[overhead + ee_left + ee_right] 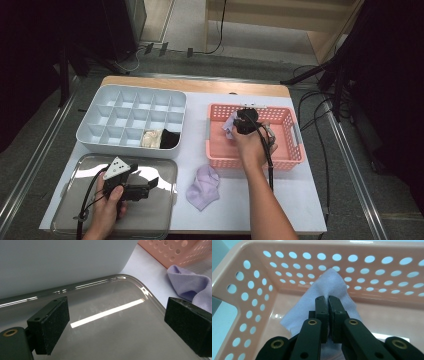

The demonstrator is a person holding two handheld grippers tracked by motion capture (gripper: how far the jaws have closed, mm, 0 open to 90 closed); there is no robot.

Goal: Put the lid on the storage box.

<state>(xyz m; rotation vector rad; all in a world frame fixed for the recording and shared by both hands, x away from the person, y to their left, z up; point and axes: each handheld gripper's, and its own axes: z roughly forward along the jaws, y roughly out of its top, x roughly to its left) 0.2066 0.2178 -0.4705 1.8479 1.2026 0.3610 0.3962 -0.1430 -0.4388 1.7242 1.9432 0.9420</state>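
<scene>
A pale lilac-white sock is pinched between the jaws of my right gripper inside the pink perforated basket; the jaws meet on the fabric. From above, that gripper sits over the basket with the sock at its tip. My left gripper rests over the steel tray, jaws wide apart and holding nothing; its pads frame bare metal. A second lilac sock lies on the table between tray and basket, and its edge lies past the tray's corner.
A grey divided organizer stands at the back left, with a cream item and a black item in two front compartments. Its wall rises right behind the tray. Cables trail along the floor to the right.
</scene>
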